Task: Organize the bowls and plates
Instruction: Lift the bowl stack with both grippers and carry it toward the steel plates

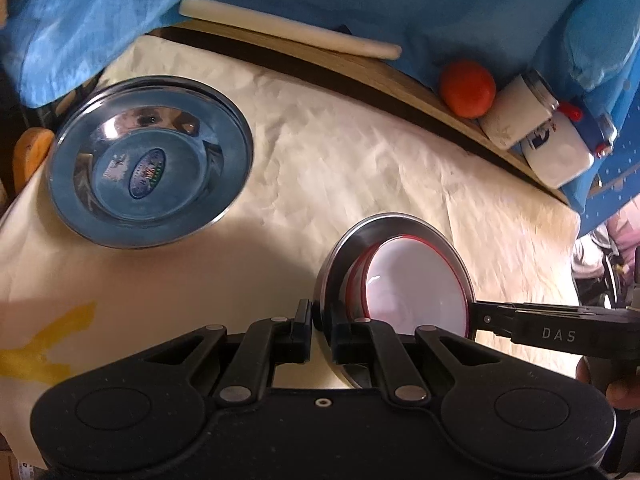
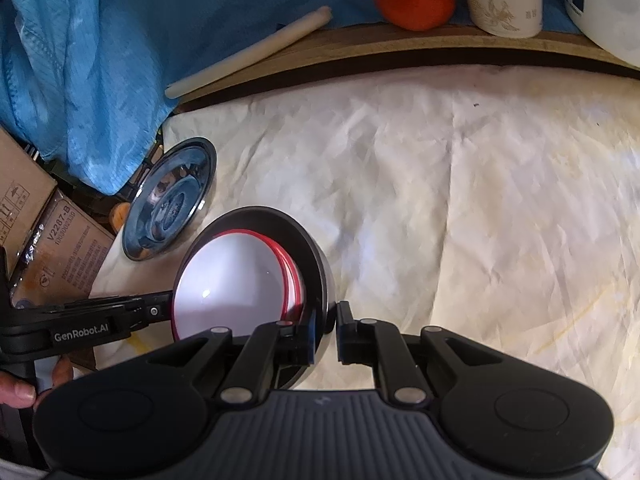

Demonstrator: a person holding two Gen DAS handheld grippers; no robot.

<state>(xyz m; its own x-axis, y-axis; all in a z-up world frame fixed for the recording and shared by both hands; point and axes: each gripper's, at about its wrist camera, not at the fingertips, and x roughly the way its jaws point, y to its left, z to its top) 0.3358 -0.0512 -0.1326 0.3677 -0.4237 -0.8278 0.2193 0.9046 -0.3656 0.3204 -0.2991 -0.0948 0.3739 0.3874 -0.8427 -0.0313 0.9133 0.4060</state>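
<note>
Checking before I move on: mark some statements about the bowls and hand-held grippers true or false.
1. A white red-rimmed bowl sits inside the steel bowl. True.
2. The left hand-held gripper and right hand-held gripper both clamp that steel bowl's rim. True.
3. The stickered steel dish holds the orange fruit. False: the fruit sits on the wooden ledge.
4. The stickered steel dish touches the steel bowl. False: bare cloth lies between them.

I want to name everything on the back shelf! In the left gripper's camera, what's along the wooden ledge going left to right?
White rolling stick → orange fruit → cream jar → white bottle with the red cap.
</note>
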